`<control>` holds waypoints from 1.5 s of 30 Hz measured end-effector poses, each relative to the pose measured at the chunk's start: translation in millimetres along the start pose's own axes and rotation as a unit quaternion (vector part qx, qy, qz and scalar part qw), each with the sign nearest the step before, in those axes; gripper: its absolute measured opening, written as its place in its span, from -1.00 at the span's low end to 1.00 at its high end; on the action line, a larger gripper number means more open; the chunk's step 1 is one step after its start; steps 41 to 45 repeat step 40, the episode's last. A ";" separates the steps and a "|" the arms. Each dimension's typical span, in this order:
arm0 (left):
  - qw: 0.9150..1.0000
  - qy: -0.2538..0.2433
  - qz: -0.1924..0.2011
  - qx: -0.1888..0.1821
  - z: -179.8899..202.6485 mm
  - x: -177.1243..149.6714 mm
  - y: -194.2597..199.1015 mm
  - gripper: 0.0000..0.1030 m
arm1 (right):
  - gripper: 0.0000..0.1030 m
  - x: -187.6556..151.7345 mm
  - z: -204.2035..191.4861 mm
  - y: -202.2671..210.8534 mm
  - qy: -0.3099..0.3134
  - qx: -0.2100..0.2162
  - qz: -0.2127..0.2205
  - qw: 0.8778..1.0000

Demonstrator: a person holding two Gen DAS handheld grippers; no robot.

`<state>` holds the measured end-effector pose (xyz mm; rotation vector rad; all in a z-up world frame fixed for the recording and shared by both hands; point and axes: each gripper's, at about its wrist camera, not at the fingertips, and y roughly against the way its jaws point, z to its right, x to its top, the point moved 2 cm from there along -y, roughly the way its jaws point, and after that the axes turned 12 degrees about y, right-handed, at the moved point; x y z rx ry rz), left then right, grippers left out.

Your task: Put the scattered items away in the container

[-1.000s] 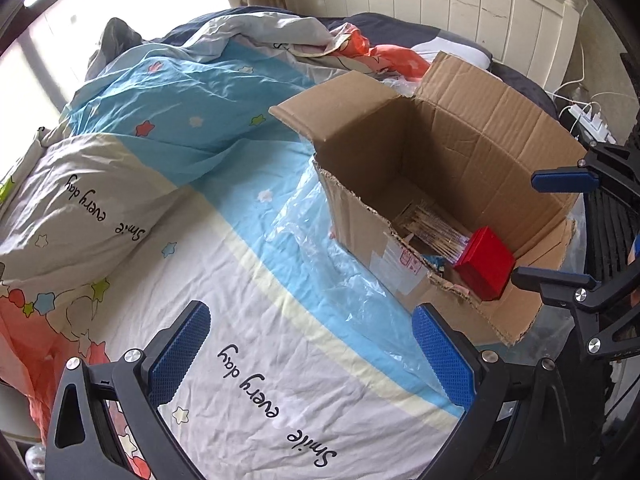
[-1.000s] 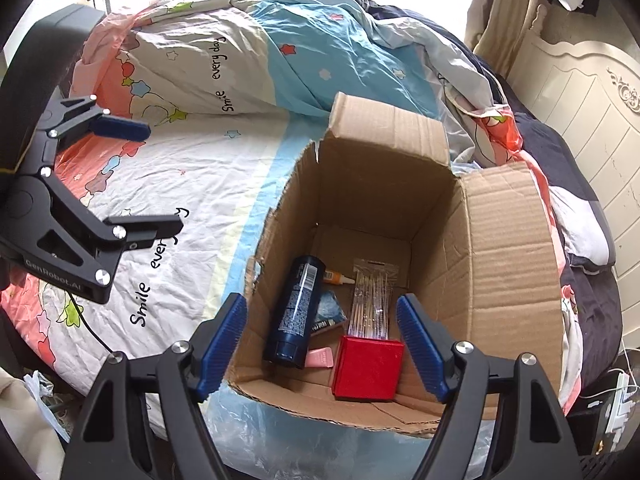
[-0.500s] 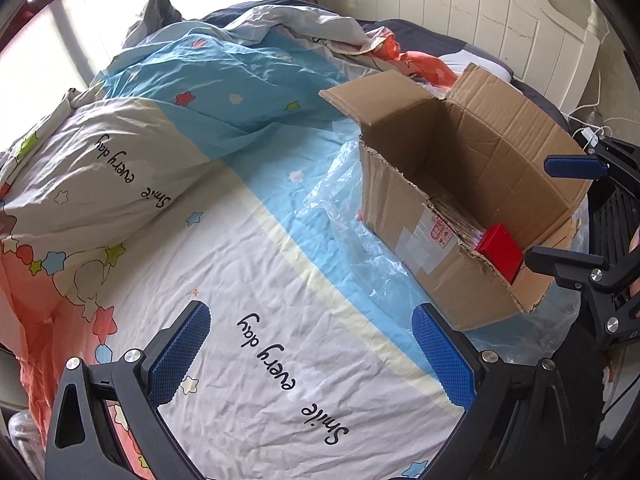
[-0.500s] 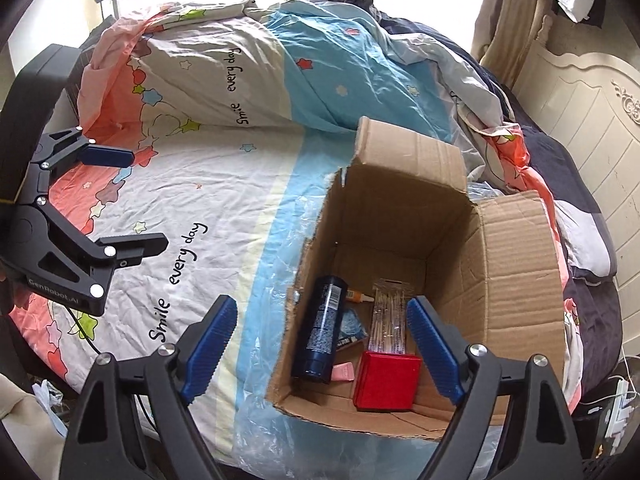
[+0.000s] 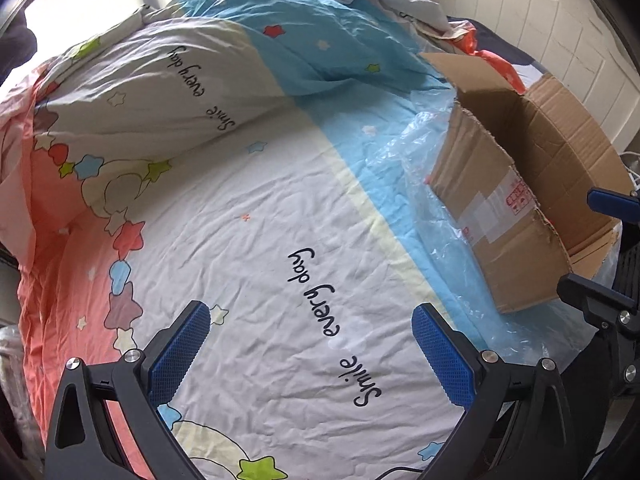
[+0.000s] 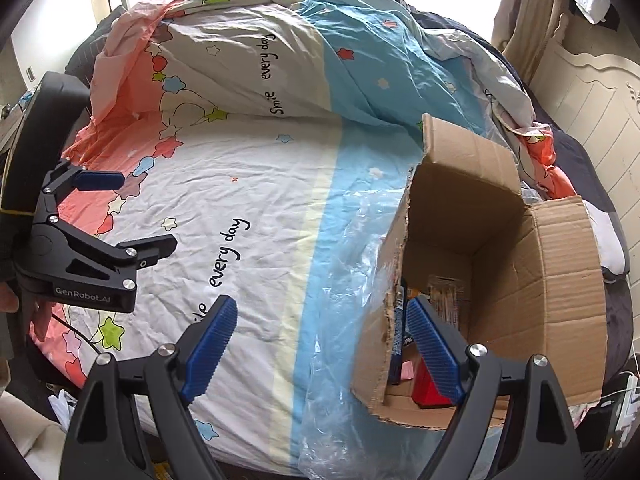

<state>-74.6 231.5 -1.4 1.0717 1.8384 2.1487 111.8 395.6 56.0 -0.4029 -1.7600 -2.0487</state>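
Note:
An open cardboard box [image 6: 532, 280] stands on the bed at the right; it also shows in the left wrist view [image 5: 504, 208]. Inside it I see a red box [image 6: 426, 390], a dark blue tube [image 6: 398, 336] and a clear packet [image 6: 444, 292], partly hidden by my finger. My right gripper [image 6: 324, 356] is open and empty, left of and in front of the box. My left gripper [image 5: 310, 354] is open and empty over the bare sheet; it also shows in the right wrist view [image 6: 132, 210].
The bed sheet [image 5: 280, 208] with star prints and "Smile every day" lettering fills the middle. A crumpled duvet [image 6: 280, 52] lies at the back. Clear plastic film [image 6: 344, 320] lies under the box's left side. A white headboard [image 5: 560, 20] stands at the right.
Both grippers have swung left, away from the box. The box has shifted to the right of both views. Both stay open and empty.

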 end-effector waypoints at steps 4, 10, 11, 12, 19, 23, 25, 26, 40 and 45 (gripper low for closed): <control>0.999 0.036 0.008 0.025 -23.7 -5.3 1.7 1.00 | 0.65 2.0 -9.8 -10.4 -0.027 0.003 -0.014 1.000; 0.997 0.067 0.022 0.045 -54.1 -14.2 9.7 1.00 | 0.65 7.6 -45.3 -21.0 -0.026 0.021 -0.020 0.999; 0.996 0.071 0.025 0.046 -58.8 -16.6 11.8 1.00 | 0.65 9.2 -51.4 -23.4 -0.027 0.024 -0.023 0.999; 0.995 0.079 0.028 0.046 -64.2 -19.1 14.1 1.00 | 0.65 11.1 -57.3 -25.4 -0.027 0.026 -0.026 0.999; 0.988 0.141 0.013 0.054 -106.7 -47.5 13.2 1.00 | 0.65 25.6 -96.6 -37.8 -0.033 0.036 -0.031 0.998; 0.986 0.154 -0.009 0.060 -121.3 -64.6 6.4 1.00 | 0.65 30.4 -120.4 -45.8 -0.025 0.050 -0.036 0.998; 0.984 0.167 -0.008 0.062 -129.3 -70.5 7.2 1.00 | 0.65 32.1 -131.7 -49.4 -0.017 0.051 -0.039 0.998; 0.983 0.174 -0.011 0.061 -133.2 -72.9 6.8 1.00 | 0.65 32.7 -136.2 -51.0 -0.014 0.053 -0.040 0.998; 0.981 0.185 -0.024 0.053 -143.5 -80.6 -2.6 1.00 | 0.65 33.9 -144.8 -61.5 -0.011 0.050 -0.051 0.997; 0.981 0.185 -0.024 0.053 -143.5 -80.6 -2.6 1.00 | 0.65 33.9 -144.8 -61.5 -0.011 0.050 -0.051 0.997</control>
